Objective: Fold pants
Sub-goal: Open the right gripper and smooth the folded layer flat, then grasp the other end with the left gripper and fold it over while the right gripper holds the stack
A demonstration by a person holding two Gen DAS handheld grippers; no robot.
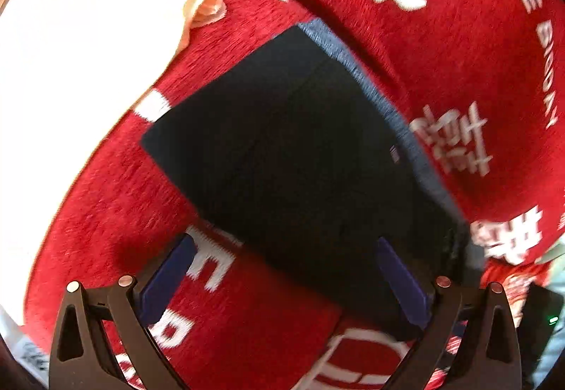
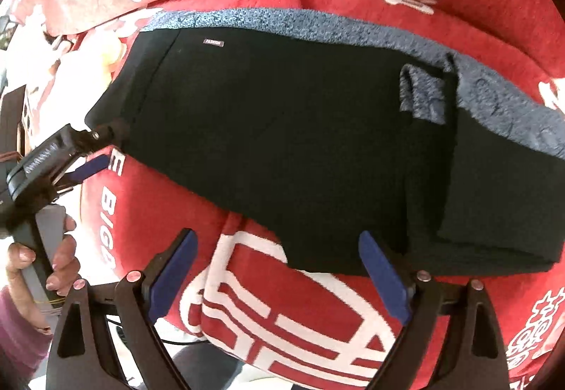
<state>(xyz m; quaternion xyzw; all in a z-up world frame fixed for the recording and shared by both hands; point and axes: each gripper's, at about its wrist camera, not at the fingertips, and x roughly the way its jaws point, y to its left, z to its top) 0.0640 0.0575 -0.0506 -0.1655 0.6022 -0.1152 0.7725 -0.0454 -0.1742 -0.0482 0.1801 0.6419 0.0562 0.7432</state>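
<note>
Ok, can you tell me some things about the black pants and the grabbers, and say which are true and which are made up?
1. The pants are black with a blue fuzzy lining. True.
2. The pants lie on a green blanket. False: the blanket is red with white letters and signs.
3. The right gripper is open, with nothing between its fingers. True.
4. The left gripper is squeezing the pants tight. False: its fingers stand wide apart, open.
5. A small label sits near the top edge of the pants. True.
6. The pants are spread out at full length. False: one end is folded over, so layers lie on top of each other.
</note>
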